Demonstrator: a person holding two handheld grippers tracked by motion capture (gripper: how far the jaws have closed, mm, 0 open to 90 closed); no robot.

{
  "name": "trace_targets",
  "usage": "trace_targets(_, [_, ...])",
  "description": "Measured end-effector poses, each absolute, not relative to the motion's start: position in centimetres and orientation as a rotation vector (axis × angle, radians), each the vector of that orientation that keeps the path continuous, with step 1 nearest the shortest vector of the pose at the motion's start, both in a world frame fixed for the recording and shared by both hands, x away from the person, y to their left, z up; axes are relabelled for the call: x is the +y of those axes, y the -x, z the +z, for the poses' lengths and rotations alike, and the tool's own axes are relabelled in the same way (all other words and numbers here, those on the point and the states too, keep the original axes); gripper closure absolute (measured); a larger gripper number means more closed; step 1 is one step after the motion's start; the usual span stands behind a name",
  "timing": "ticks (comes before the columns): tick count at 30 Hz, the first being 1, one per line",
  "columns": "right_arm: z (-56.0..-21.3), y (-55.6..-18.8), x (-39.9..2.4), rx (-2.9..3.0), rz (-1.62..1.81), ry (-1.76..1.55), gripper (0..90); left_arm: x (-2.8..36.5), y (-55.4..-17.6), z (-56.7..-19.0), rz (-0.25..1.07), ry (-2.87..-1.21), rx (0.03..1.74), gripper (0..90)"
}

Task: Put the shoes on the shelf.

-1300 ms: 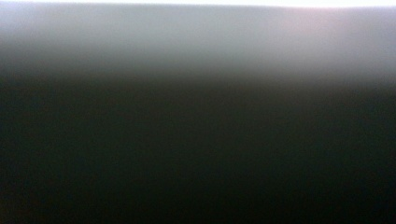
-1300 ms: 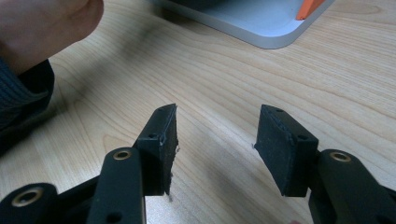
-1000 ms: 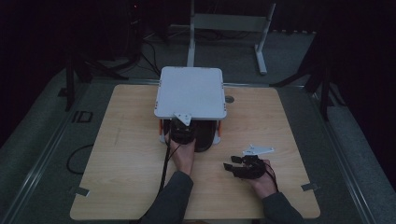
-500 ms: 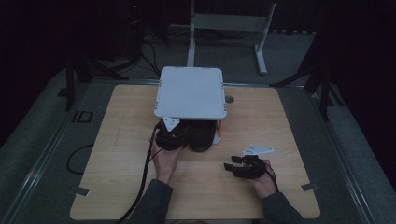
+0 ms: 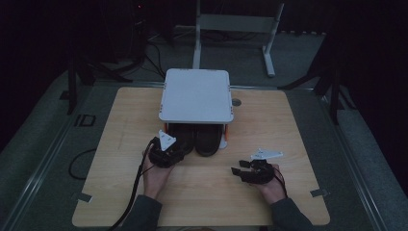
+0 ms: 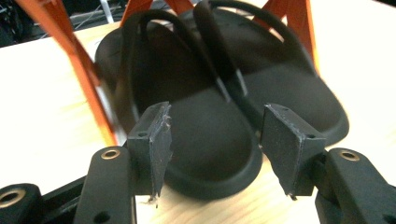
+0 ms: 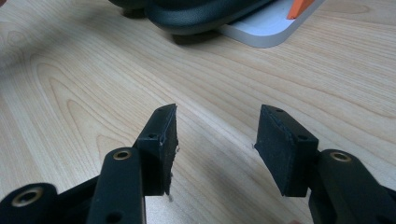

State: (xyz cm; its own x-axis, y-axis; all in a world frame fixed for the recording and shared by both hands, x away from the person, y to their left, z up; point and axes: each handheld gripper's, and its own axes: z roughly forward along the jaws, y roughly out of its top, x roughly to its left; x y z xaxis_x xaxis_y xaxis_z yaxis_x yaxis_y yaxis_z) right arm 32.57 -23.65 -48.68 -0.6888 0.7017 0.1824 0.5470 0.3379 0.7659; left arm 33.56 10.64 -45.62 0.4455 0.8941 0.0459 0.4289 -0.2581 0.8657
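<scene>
Black rubber slide sandals [image 6: 210, 135], a pair lying side by side, sit on the pale wooden table [image 5: 120, 120] under a white square-topped stand with orange legs [image 5: 196, 95], their toe ends poking out toward the person. In the left gripper view the left gripper [image 6: 215, 140] faces the nearer sandal's toe; its jaws have just been opening and stand partly apart with nothing pressed between the pads. Off to the right, the right gripper [image 7: 215, 140] hovers over bare wood, jaws wide and empty.
</scene>
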Motion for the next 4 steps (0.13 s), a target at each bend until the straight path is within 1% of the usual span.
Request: trace_targets(4, [-48.56, -32.67, -23.75, 2.412, 1.272, -1.14, 47.5, 11.67, -32.84, -46.18, 0.722, -1.869, 1.125, 42.9])
